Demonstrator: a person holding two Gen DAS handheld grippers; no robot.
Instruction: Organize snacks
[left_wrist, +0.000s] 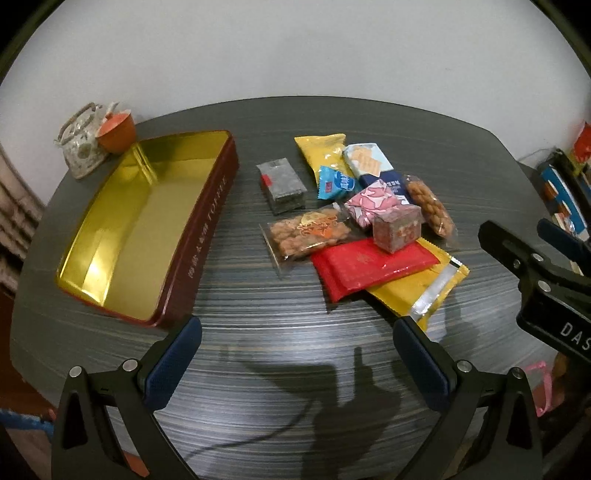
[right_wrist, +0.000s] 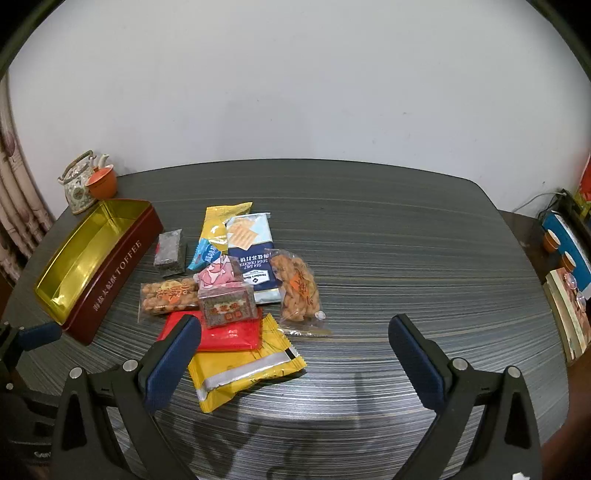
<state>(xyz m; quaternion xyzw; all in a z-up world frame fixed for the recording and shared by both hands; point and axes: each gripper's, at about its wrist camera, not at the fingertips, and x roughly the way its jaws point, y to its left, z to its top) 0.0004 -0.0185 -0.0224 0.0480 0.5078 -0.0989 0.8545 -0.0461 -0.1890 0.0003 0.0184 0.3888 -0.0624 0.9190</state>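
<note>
An open dark red toffee tin (left_wrist: 207, 221) (right_wrist: 122, 266) with a gold inside lies empty at the left of the table. A pile of snack packets lies beside it: a red packet (left_wrist: 369, 266) (right_wrist: 229, 332), a yellow packet (left_wrist: 424, 291) (right_wrist: 243, 369), a peanut bag (left_wrist: 306, 232) (right_wrist: 166, 295), a brown cube box (left_wrist: 397, 229) (right_wrist: 227, 306), a dark block (left_wrist: 280, 186) (right_wrist: 170, 251) and others. My left gripper (left_wrist: 297, 354) is open and empty above bare table, near the pile. My right gripper (right_wrist: 295, 354) (left_wrist: 532, 251) is open and empty, right of the pile.
A teapot (left_wrist: 79, 147) (right_wrist: 77, 184) and an orange cup (left_wrist: 116, 131) (right_wrist: 101, 182) stand at the back left corner. Books and small cups (right_wrist: 565, 258) sit off the table's right edge. A white wall runs behind the table.
</note>
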